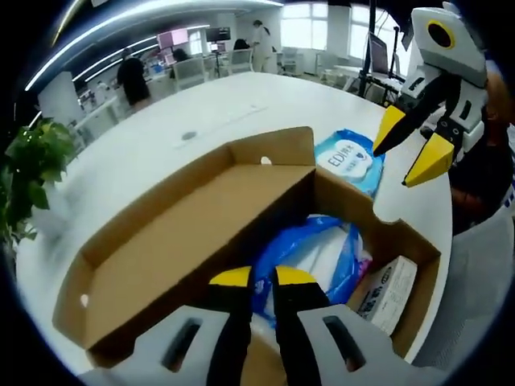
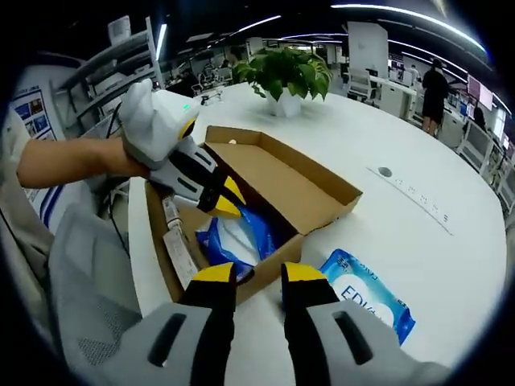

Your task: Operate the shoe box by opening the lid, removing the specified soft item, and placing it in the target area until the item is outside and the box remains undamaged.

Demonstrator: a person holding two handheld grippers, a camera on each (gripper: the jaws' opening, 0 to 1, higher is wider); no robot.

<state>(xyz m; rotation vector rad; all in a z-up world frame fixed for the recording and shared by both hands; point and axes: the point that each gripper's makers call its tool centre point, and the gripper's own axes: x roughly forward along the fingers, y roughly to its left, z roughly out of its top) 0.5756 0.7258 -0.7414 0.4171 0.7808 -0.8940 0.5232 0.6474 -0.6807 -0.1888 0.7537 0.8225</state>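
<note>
The cardboard shoe box (image 1: 145, 265) (image 2: 310, 181) lies on the white table with its lid folded open and flat. Inside it lies a blue soft pack (image 1: 322, 249) (image 2: 233, 237). My left gripper (image 1: 262, 278) (image 2: 230, 201) reaches down into the box; its yellow fingertips are nearly together, with the pack's blue film between them. A second blue pack of wipes (image 1: 350, 159) (image 2: 366, 299) lies on the table beside the box. My right gripper (image 1: 410, 145) (image 2: 259, 273) hovers just above that pack, open and holding nothing.
A small white carton (image 1: 389, 291) (image 2: 179, 251) lies in the box next to the blue pack. A potted plant (image 1: 32, 165) (image 2: 286, 74) stands on the table beyond the box. The table edge (image 1: 438, 265) runs close behind the box. Desks and people fill the background.
</note>
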